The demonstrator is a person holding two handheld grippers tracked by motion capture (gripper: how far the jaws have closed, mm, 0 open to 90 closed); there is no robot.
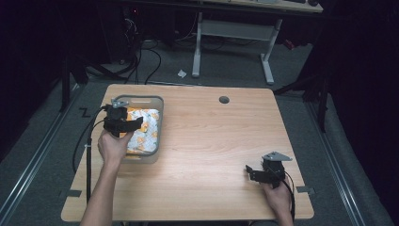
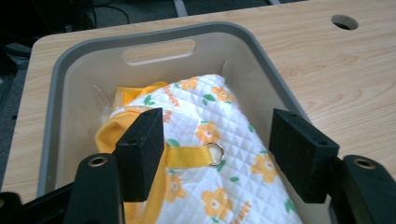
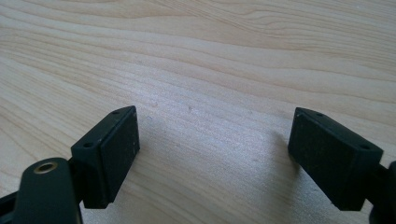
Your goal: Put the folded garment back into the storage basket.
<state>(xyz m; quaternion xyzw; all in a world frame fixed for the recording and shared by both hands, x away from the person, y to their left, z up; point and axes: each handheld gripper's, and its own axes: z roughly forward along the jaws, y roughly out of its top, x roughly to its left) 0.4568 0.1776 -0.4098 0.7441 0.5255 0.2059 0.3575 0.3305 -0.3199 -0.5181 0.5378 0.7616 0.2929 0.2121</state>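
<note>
At the left of the wooden table [image 1: 207,141] stands a grey plastic basket [image 1: 159,123] with a handle slot in its far wall, and inside it lies a white quilted bag [image 1: 147,129] printed with orange flowers and trimmed in yellow. The person's left hand [image 1: 113,145] holds the left gripper [image 1: 123,123] over the near left part of the basket; in the left gripper view its jaws stand wide apart, released, just above the quilted bag [image 2: 224,154], with nothing between the pads. A yellow strap [image 2: 187,156] with a small metal ring [image 2: 215,153] at its end lies across the bag between the two jaws, near the left pad. The basket's rim [image 2: 154,39] curves around the bag, and a round cable hole [image 1: 224,100] sits in the table top toward the far edge, right of the basket. Well apart, at the near right corner of the table, the right hand [image 1: 277,195] holds the right gripper [image 1: 256,173] low over the bare wood, pointing left. In the right gripper view its jaws are also spread wide and hold nothing, with wood grain [image 3: 210,93] between them. Beyond the table, on the grey floor, stand the white legs of another desk [image 1: 235,33].
</note>
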